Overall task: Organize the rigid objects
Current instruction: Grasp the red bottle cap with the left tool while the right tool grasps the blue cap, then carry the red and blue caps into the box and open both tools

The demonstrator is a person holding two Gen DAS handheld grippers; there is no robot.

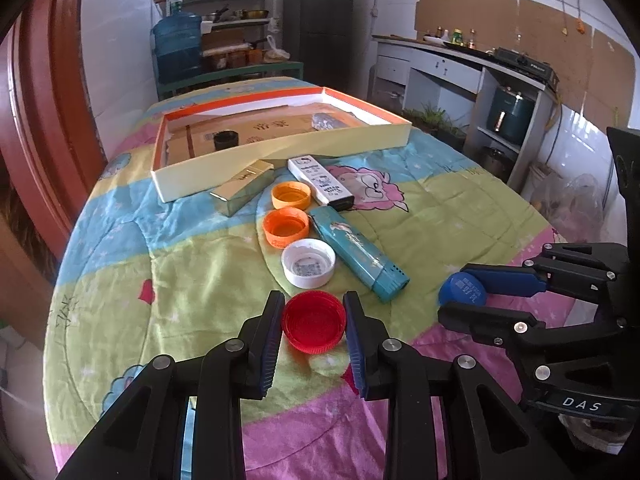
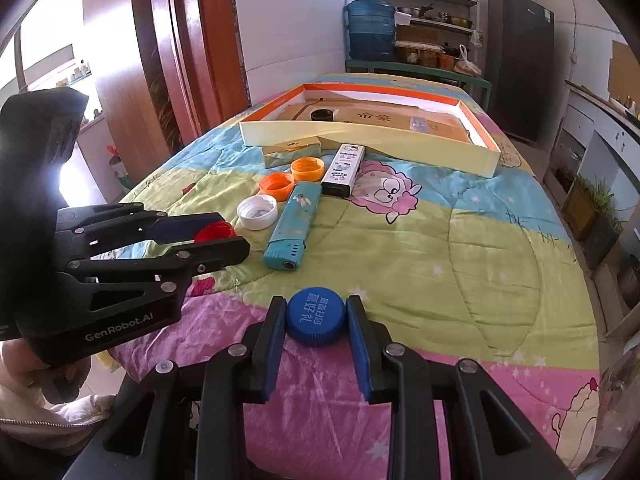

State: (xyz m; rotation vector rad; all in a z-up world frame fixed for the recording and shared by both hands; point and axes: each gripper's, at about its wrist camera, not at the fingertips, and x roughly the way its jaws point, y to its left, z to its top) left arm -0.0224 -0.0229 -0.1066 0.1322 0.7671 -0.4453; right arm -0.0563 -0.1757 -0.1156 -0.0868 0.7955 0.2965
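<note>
While the left wrist view looks down over the quilt-covered worktop (image 1: 192, 264), the left gripper (image 1: 314, 322) has its fingers (image 1: 272, 336) closed on the red cap (image 1: 314, 326), open side up, just nearer than the white cap (image 1: 308, 263). In the right wrist view, the right gripper (image 2: 316, 320) clamps the blue cap (image 2: 316, 316), near the teal lighter (image 2: 292, 226).

bare quilt (image 2: 460, 264) right of teal lighter (image 2: 294, 226): open lane to tray (image 2: 372, 136). left lane blocked: white cap (image 2: 257, 211), orange caps (image 2: 277, 186), gold box (image 2: 290, 151).
</note>
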